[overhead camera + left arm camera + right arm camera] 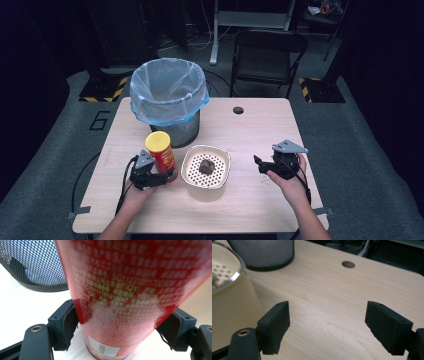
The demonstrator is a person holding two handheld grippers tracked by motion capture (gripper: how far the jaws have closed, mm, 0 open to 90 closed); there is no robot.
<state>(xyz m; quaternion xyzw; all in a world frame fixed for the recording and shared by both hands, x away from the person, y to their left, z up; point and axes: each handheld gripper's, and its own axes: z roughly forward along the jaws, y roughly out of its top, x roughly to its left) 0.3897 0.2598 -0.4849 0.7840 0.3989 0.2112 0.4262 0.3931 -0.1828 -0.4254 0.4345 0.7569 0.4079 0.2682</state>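
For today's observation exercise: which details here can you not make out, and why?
- Can: left gripper view, print blurred; top cut off by the edge.
- Lump in the strainer: high view, too small to identify.
- Bin: its liner hides the inside.

On the counter [250, 130] the bin [169, 95] stands at the far left, lined with a bag [150, 107] that folds over its rim. Just in front of the bin stands the can [160, 153], upright, and to the can's right sits the strainer bowl [206, 167], near it but apart, with 1 lump [207, 165] lying in it. The left gripper [167, 176] is at the can's foot, its 2 fingers [68, 323] on either side of it (pressed against it in the left gripper view). The right gripper [259, 164] is right of the bowl, apart from it. A hole [238, 110] lies in the counter behind the bowl; a chair [267, 57] stands beyond the far edge.
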